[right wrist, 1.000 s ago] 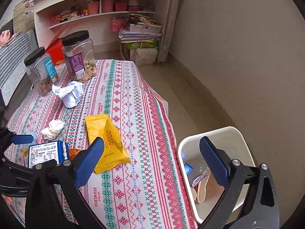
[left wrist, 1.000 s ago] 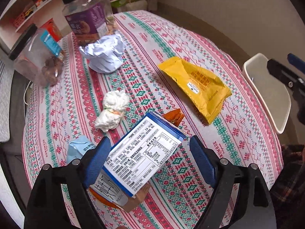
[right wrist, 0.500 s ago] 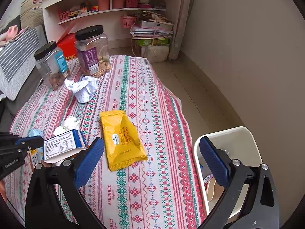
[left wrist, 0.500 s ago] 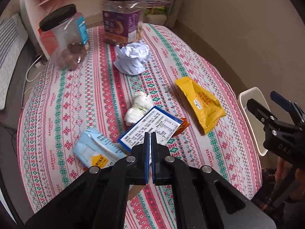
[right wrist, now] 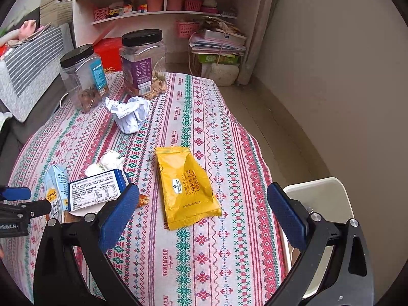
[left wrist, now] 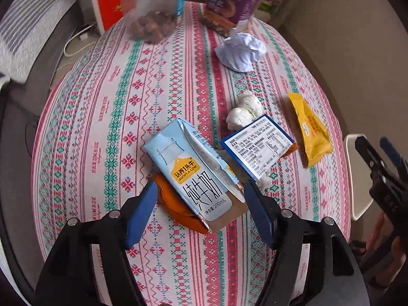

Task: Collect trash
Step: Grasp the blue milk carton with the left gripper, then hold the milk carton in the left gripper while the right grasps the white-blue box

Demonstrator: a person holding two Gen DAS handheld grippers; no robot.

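A light blue milk carton (left wrist: 188,173) lies flat on an orange wrapper (left wrist: 178,211) on the patterned tablecloth. My left gripper (left wrist: 200,213) points down over it with its jaws opening; the carton's near end sits between the blue pads, which do not press it. Right of it lie a blue-and-white label box (left wrist: 257,145), a white tissue wad (left wrist: 244,112) and a yellow snack bag (right wrist: 186,183). My right gripper (right wrist: 202,216) hangs open and empty just short of the yellow bag. A white bin (right wrist: 329,196) stands beside the table on the right.
A ball of crumpled white paper (right wrist: 130,114) and two black-lidded plastic jars (right wrist: 142,63) stand at the far end of the table. Behind are shelves, a red box and stacked papers. The table's right edge drops off near the bin.
My left gripper was open around the label box, then shut on nothing, and now stands open farther left over the milk carton. The right gripper crept closer to the yellow bag.
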